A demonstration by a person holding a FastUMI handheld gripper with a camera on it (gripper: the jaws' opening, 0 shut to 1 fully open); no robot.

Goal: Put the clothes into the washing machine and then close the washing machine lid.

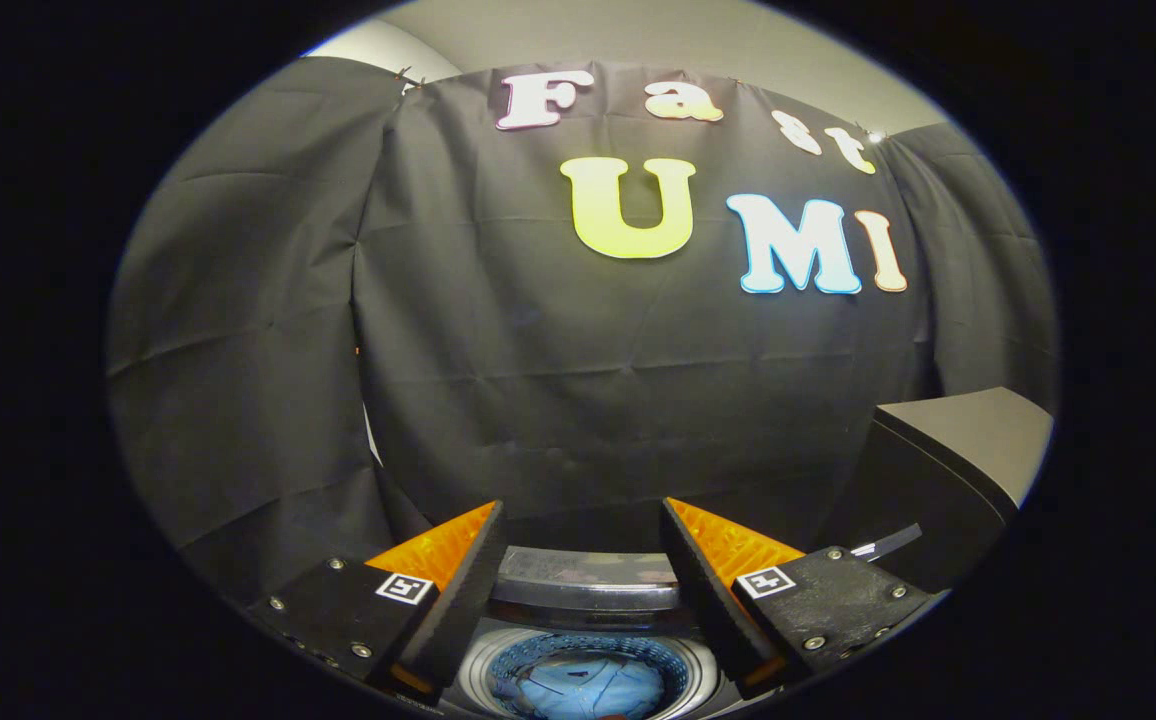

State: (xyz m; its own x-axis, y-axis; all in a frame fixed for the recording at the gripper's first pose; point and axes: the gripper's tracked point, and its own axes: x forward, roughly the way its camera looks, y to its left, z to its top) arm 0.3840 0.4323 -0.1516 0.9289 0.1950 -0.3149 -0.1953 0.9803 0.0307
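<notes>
Gripper (583, 600) spread wide, nothing between the fingers (458, 600), nothing touched. Held well above the washer (588, 600) and tilted up toward the booth wall, so the machine sits low between and below the fingers.

Directly beneath, drum (578, 680) open to view, ringed by a pale rim. Clothes (578, 690), light blue, already lying at the bottom of the drum, crumpled, inside the perforated wall. Loading step judged done on that showing; whether other garments wait elsewhere cannot be told.

Just beyond the drum, between the fingertips, a grey curved band: likely the washer's back panel or the edge of the lid (583, 590), raised or folded back. Too squeezed by the lens to say which. Lid clearly not down, since the drum lies exposed.

Empty, open fingers fit the remaining job: free to hook or push the lid forward and down. Height above the machine probably meant to clear the rim. Next move likely a reach to the lid's top edge, then a pull toward the drum; risk of slipping off a smooth edge.

To the right, past the right finger, a dark box (958, 470) with a flat grey top, well apart from the washer. Farthest, black cloth (538, 380) hanging as backdrop.
</notes>
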